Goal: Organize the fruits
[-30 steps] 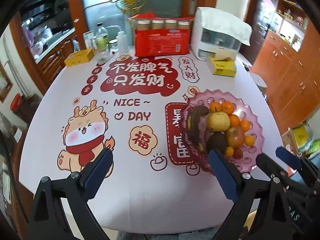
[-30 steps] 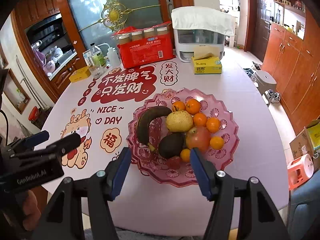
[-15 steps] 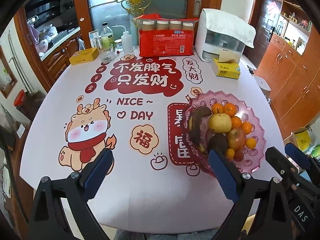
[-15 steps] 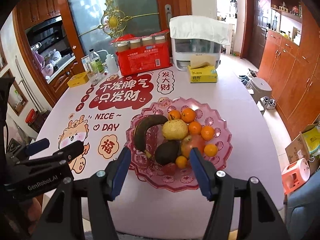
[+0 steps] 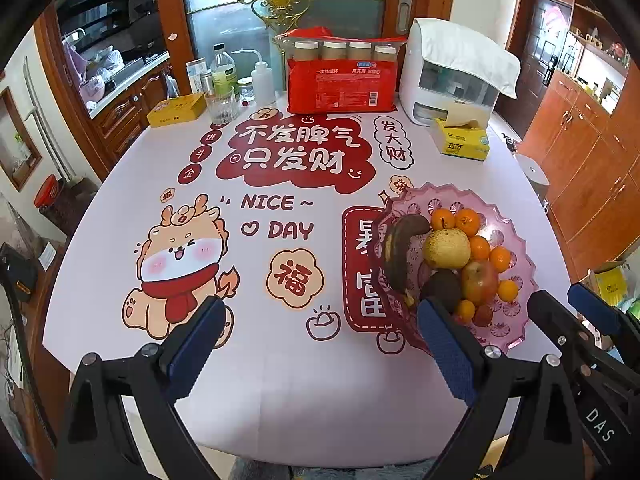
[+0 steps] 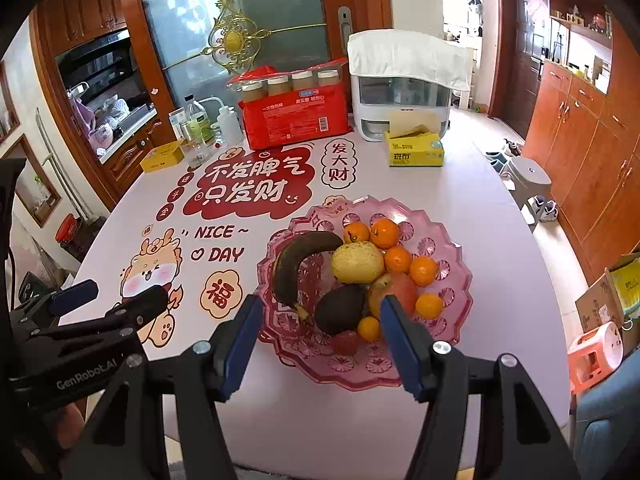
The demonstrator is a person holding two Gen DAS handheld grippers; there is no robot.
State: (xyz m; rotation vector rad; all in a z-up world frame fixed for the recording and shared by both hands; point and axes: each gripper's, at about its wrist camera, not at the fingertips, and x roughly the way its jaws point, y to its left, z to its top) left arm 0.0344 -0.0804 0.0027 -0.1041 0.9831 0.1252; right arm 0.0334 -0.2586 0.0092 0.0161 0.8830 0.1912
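The left gripper [image 5: 320,340] hangs over the printed surface [image 5: 280,380], fingers spread wide and holding nothing, with no loose fruit in sight there. Further right, the right gripper [image 6: 320,338], equally released, faces the pink bowl [image 6: 452,308] where banana [image 6: 296,260], pear [image 6: 358,262], apple [image 6: 396,288], dark fruit [image 6: 340,308] and oranges [image 6: 398,259] all lie gathered; this fits either a finished sort or fruit awaiting laying out

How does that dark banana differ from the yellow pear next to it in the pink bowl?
The banana is long and curved, while the pear is round and plump. The banana's skin has gone almost black-brown; the pear is pale yellow with faint speckles. The banana lies along the bowl's left side, and the pear sits near the middle against the oranges. Both rest in the same bowl, and no fingers touch either.
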